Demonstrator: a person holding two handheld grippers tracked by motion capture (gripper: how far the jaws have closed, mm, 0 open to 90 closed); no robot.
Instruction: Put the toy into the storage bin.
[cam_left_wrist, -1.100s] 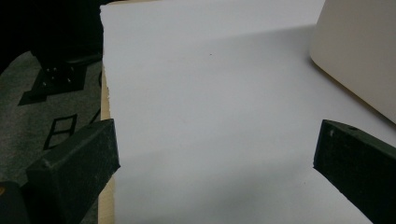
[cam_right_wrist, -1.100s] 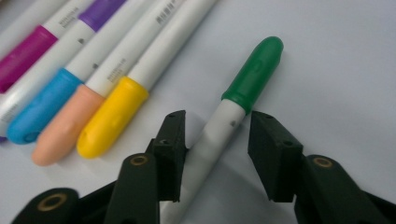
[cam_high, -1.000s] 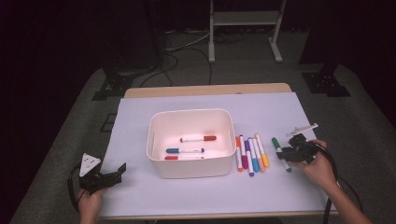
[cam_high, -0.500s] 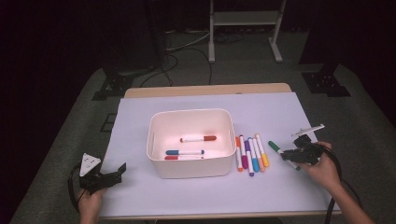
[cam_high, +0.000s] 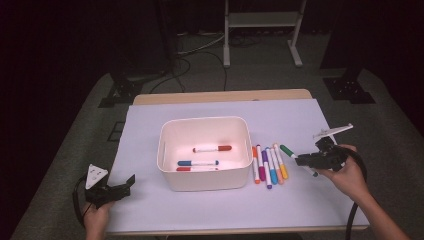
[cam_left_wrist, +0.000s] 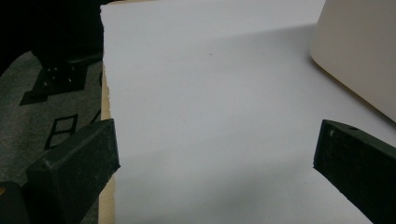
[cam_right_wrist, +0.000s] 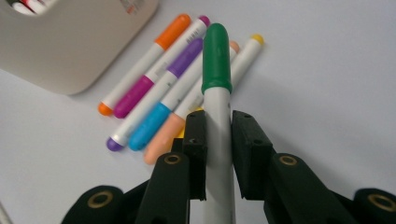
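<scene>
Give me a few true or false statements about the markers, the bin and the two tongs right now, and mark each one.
1. The right tongs grip a green-capped marker. True.
2. The left tongs hold a marker. False: they are open over bare white paper.
3. The white bin holds three markers. True.
4. The orange marker lies inside the bin. False: it lies on the paper right of it.

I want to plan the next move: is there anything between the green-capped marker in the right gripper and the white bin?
Yes. A row of loose markers lies on the table between the green-capped marker, clamped in the right gripper, and the white plastic bin. The bin's near wall also rises there, so the marker must pass above both.
</scene>
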